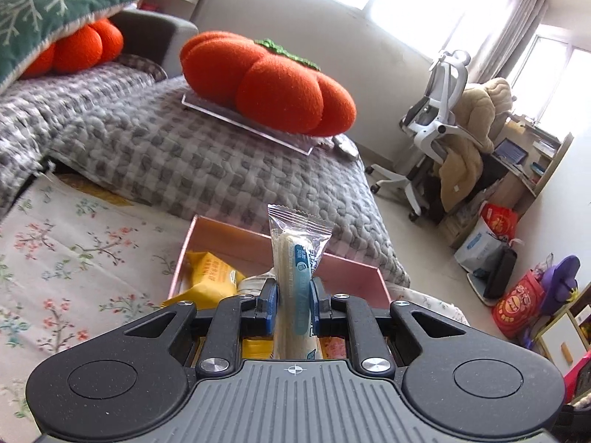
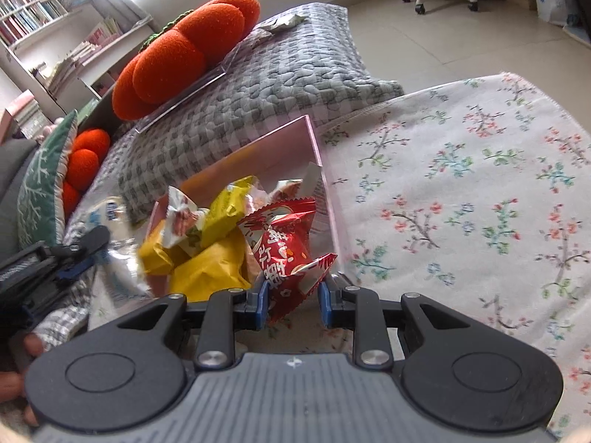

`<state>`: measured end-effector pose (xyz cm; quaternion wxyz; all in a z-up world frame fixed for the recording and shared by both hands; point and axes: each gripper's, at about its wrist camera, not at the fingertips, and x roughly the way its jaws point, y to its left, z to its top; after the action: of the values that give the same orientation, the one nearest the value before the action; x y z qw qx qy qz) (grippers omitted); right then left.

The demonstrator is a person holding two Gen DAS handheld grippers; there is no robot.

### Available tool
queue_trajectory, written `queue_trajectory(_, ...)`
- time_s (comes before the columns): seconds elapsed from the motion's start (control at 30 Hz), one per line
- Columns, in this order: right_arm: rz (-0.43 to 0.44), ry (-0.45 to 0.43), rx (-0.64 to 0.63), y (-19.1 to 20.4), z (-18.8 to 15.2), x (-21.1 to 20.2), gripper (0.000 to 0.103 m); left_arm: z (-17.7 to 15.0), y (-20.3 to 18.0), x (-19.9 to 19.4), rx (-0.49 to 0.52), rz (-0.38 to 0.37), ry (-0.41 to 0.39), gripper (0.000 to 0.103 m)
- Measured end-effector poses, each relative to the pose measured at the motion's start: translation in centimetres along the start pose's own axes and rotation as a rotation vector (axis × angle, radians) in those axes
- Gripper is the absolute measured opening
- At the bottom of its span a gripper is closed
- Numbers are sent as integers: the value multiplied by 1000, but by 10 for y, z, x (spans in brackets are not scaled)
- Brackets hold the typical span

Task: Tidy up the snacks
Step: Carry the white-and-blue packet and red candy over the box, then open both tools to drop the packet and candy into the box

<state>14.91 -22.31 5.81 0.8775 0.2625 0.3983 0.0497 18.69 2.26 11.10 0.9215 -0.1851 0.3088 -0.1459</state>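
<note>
My left gripper (image 1: 293, 304) is shut on a long clear-wrapped snack stick with a blue label (image 1: 295, 269) and holds it upright above the pink box (image 1: 354, 269). Yellow snack packs (image 1: 212, 277) lie in the box. In the right wrist view, my right gripper (image 2: 291, 301) stands at the box's near edge (image 2: 328, 199), and a red snack packet (image 2: 284, 247) sits between its blue pads; the left pad touches it, the right pad stands slightly off. Yellow packs (image 2: 210, 273) and a white-brown pack (image 2: 183, 216) fill the box. The left gripper (image 2: 79, 258) shows at the left, blurred.
The box sits on a floral cloth (image 2: 461, 192). A grey checked blanket (image 1: 207, 155) lies behind it, carrying an orange pumpkin cushion (image 1: 266, 81) on a clear board. A green pillow (image 1: 40, 18), an office chair (image 1: 439, 118) and bags on the floor (image 1: 517, 302) are farther off.
</note>
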Motion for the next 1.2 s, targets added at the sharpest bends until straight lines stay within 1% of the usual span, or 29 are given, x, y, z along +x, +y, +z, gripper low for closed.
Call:
queue_trajectory(0.13, 26, 3, 5, 2, 3, 6, 25, -3, 9, 18, -26, -18, 31, 15)
queue_trajectory(0.33, 31, 2, 0, 5, 11, 17, 25, -4, 8, 28, 9, -24, 27, 15)
queue_trajectory(0.5, 0, 39, -28, 5, 10, 34, 25, -8, 7, 30, 32, -19, 36, 16)
queue_trajectory(0.6, -16, 33, -43, 6, 12, 37, 26, -7, 7, 27, 38, -16, 35, 16)
queue_trajectory(0.67, -16, 26, -48, 6, 12, 38, 30, -5, 7, 24, 42, -13, 26, 16)
queue_trajectory(0.7, -22, 21, -52, 6, 12, 37, 31, -3, 6, 22, 42, -12, 19, 18)
queue_trajectory(0.73, -35, 9, -58, 6, 11, 35, 38, -1, 6, 19, 42, -13, 15, 19)
queue_trajectory(0.77, -47, -3, -66, 7, 11, 33, 41, 0, 7, 16, 41, -17, 13, 20)
queue_trajectory(0.83, -31, -17, -68, 7, 13, 26, 46, 2, 6, 10, 44, -10, 13, 24)
queue_trajectory(0.9, -20, -39, -58, 7, 17, 18, 49, 3, 4, 4, 61, 7, 11, 26)
queue_trajectory(0.97, -31, -68, -61, 8, 19, 10, 53, 2, 1, -1, 81, 19, 6, 30)
queue_trajectory(1.0, -32, -79, -63, 8, 20, 6, 53, 2, 0, -4, 90, 24, 5, 33)
queue_trajectory(1.03, -27, -79, -62, 8, 21, 4, 53, 2, -1, -6, 96, 26, 7, 34)
queue_trajectory(1.1, -18, -74, -52, 6, 22, 0, 52, 0, -3, -11, 99, 22, 16, 35)
queue_trajectory(1.17, -22, -70, -43, 5, 22, -5, 47, -2, -6, -15, 109, 24, 33, 35)
queue_trajectory(1.2, -22, -70, -37, 5, 22, -7, 46, -4, -8, -16, 120, 34, 47, 35)
